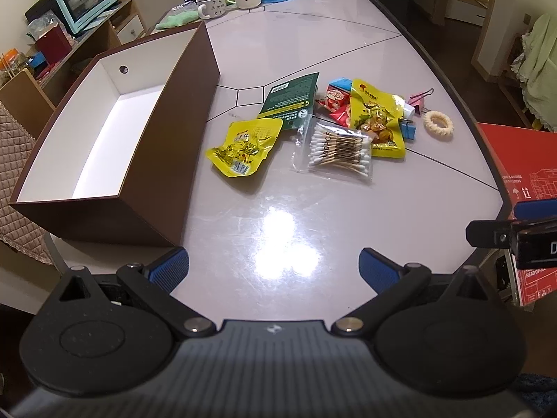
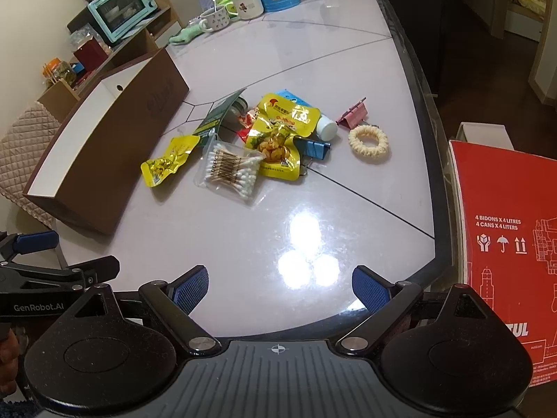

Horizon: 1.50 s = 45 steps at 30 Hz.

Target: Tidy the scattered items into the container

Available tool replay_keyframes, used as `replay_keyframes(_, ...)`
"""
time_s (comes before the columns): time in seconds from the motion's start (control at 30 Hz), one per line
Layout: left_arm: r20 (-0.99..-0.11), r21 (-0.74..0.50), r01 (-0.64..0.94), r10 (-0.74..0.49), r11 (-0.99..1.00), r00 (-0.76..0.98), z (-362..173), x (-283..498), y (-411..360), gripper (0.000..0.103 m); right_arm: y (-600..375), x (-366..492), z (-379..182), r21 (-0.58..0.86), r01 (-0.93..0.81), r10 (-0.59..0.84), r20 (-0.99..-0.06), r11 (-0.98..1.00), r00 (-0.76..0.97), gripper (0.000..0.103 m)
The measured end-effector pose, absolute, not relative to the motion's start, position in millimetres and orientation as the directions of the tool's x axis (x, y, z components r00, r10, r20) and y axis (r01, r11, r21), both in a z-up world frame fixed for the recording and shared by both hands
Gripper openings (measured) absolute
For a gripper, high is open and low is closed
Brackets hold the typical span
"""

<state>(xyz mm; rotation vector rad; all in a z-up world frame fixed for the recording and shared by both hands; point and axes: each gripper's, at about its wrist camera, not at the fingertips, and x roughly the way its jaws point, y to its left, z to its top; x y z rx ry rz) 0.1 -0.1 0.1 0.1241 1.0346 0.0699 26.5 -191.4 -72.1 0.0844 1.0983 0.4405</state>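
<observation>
Start of tidying: both grippers, left [image 1: 274, 265] and right [image 2: 280, 287], spread apart, empty. Box [image 1: 167, 132] at ten o'clock. Next: grasp cotton swabs [image 1: 337, 148], twelve o'clock.

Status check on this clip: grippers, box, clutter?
Left gripper and right gripper open, holding nothing. Brown box has nothing visible inside. Cotton swab bag nearest, snack packets behind. Path unobstructed.

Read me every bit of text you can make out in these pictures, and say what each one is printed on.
"100PCS": cotton swab bag.
"4 BIDONS X 4 LITRES / 4 CANS X 4 LITERS": red carton.
"GenRobot.AI": left gripper body, seen from the right wrist view.
Yellow snack packets, green packet: print too small to read.
</observation>
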Motion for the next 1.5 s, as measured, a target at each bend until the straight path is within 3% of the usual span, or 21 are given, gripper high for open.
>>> replay_keyframes(1.5, -0.865, 0.105, 0.015, 0.084, 0.994, 0.494, -1.4, 11.1, -17.9, 0.103, -202.9, 49.0, -58.5, 0.302, -0.337, 0.422, -0.824, 0.892, 0.378, 0.092)
